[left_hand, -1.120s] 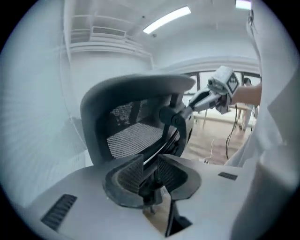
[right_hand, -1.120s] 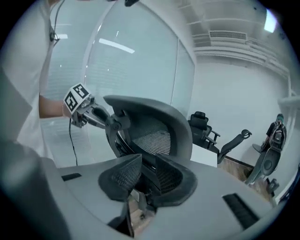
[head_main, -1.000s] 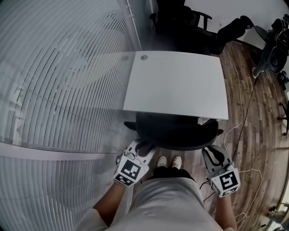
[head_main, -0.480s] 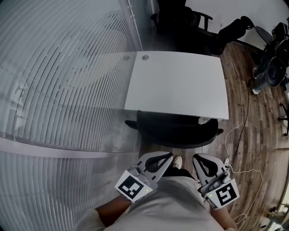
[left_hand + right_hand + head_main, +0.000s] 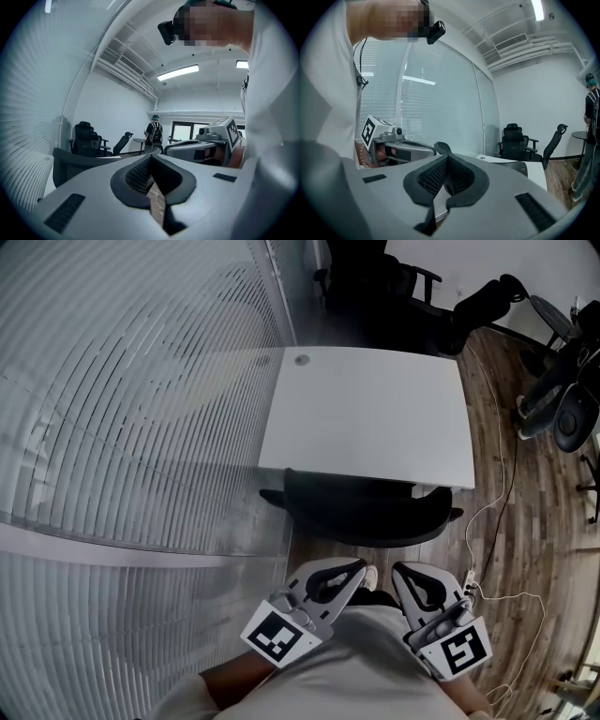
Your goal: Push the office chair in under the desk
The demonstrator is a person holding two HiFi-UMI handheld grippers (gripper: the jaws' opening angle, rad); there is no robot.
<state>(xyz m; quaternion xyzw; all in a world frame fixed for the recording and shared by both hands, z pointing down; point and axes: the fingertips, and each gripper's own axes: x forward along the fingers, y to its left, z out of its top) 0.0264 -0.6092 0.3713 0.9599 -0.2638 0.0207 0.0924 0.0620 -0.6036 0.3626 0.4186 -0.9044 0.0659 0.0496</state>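
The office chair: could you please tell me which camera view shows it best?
The head view: it shows the office chair from above, across its full width, tucked against the near edge of the desk. The left gripper view catches only part of its backrest at left. The right gripper view shows just a sliver of it.

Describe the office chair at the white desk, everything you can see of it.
The office chair is black, seen from above: a wide curved backrest, mesh-like in the left gripper view, with an armrest tip at each end. Its seat is tucked under the near edge of the white desk, so seat and base are hidden. It stands upright, back toward the person. Nothing visibly touches it: the left claw and right claw are shut, empty and apart from it.
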